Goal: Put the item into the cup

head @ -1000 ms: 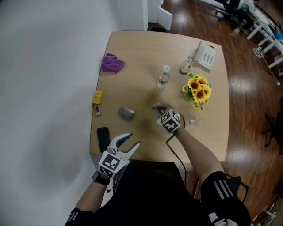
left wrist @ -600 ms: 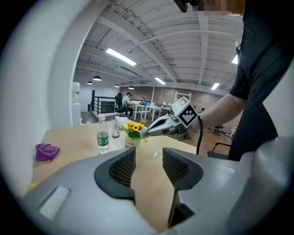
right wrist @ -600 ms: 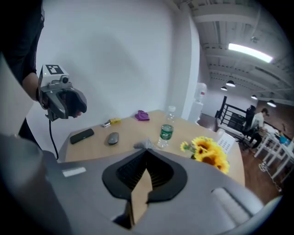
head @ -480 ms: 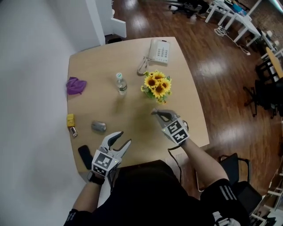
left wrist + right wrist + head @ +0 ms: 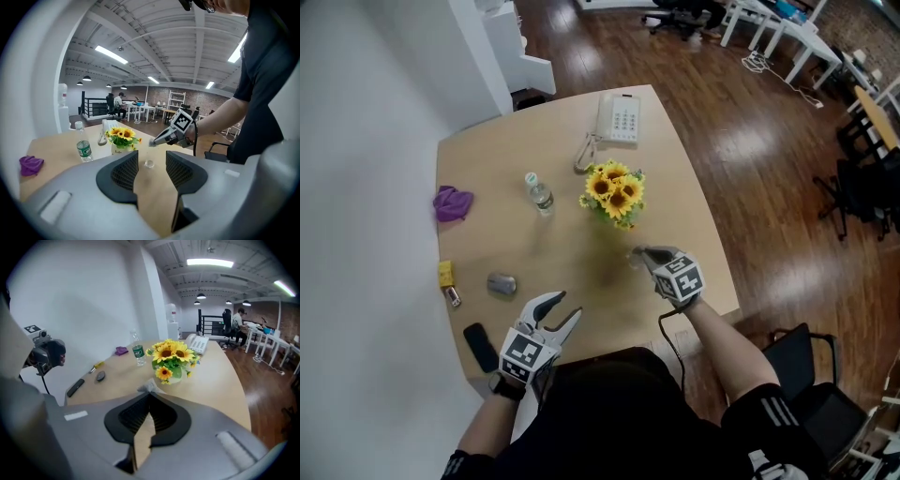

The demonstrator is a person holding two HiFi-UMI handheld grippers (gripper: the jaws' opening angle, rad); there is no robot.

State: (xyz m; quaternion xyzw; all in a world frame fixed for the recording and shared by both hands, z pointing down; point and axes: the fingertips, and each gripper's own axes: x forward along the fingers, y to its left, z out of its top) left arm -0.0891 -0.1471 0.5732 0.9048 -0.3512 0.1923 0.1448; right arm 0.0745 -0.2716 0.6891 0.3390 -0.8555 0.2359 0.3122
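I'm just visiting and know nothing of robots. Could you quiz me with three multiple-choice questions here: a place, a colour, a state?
1. Where on the light wooden table is the white desk telephone?
A. at its far edge
B. at its near edge
C. in its middle

2. What colour are the potted flowers?
A. red
B. yellow
C. blue

3. How are the right gripper's fingers?
A. wide apart
B. closed on a small crumpled pale item
C. clamped on the telephone

Answers:
1 A: it lies beyond the flowers.
2 B: sunflower petals.
3 B: the item sticks out of the closed tips.
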